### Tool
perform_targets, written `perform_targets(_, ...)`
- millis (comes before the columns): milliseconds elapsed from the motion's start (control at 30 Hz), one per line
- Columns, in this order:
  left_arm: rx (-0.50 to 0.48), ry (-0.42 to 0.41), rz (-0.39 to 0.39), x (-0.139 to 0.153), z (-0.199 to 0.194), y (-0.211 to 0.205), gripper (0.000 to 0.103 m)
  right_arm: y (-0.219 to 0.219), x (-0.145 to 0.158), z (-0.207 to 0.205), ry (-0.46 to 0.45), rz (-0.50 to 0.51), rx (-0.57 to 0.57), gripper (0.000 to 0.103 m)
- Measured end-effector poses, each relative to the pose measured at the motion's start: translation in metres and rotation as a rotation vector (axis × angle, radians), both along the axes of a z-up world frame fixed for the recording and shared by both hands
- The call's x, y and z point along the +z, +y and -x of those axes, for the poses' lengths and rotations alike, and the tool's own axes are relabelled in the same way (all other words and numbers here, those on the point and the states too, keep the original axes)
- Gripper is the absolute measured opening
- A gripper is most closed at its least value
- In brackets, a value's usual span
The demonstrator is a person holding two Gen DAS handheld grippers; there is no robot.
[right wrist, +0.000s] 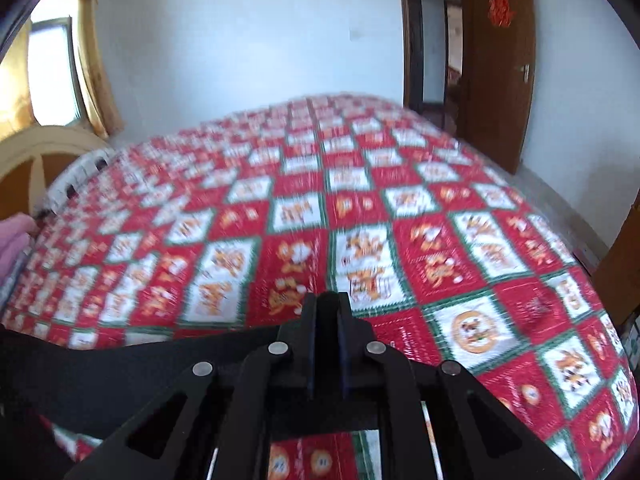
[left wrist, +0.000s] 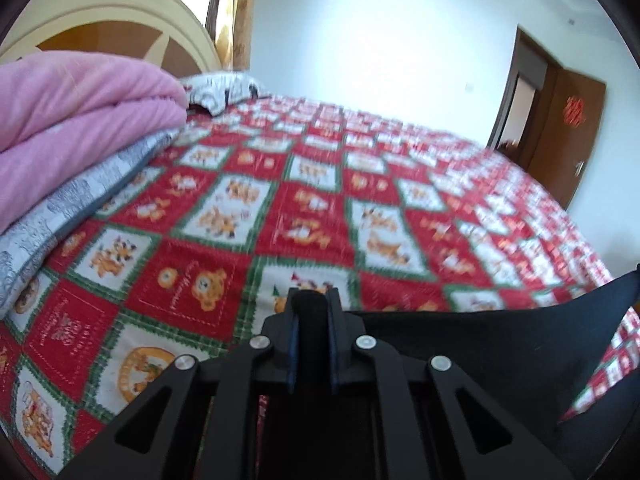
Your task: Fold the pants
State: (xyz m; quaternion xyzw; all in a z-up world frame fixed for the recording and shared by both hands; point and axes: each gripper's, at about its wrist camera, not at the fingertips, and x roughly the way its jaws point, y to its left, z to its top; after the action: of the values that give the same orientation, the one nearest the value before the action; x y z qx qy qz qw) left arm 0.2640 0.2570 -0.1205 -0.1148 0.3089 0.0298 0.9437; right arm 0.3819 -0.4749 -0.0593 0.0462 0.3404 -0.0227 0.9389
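Black pants [left wrist: 500,344] hang stretched between my two grippers above the bed. In the left wrist view my left gripper [left wrist: 312,300] is shut on a bunched edge of the pants, and the cloth runs off to the right. In the right wrist view my right gripper [right wrist: 329,304] is shut on the pants [right wrist: 120,376], whose cloth runs off to the left. Both views are blurred by motion. The rest of the pants is hidden below the grippers.
The bed is covered by a red, white and green patchwork quilt [left wrist: 280,208] [right wrist: 360,220]. A folded pink blanket [left wrist: 72,120] on a grey patterned one lies at the left by the headboard [left wrist: 108,24]. A brown door [right wrist: 500,64] stands open at the far right.
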Motion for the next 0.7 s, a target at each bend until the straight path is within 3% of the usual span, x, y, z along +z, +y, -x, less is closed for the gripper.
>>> perform_targets(233,-0.023,-0.144,0.120,0.011,0.056,0.011,0.012,-0.015,0.030,0.101,-0.167,-0.094,0.017,0.008)
perform_targets(533,-0.119,-0.194,0.150,-0.022,0.116,0.006,0.012,-0.037,-0.022,0.214,-0.179,-0.175,0.016,0.008)
perform_targets(700,-0.148,-0.188,0.154,-0.039,0.137,0.009,0.013,-0.045,-0.044,0.251,-0.179,-0.212,0.005,0.008)
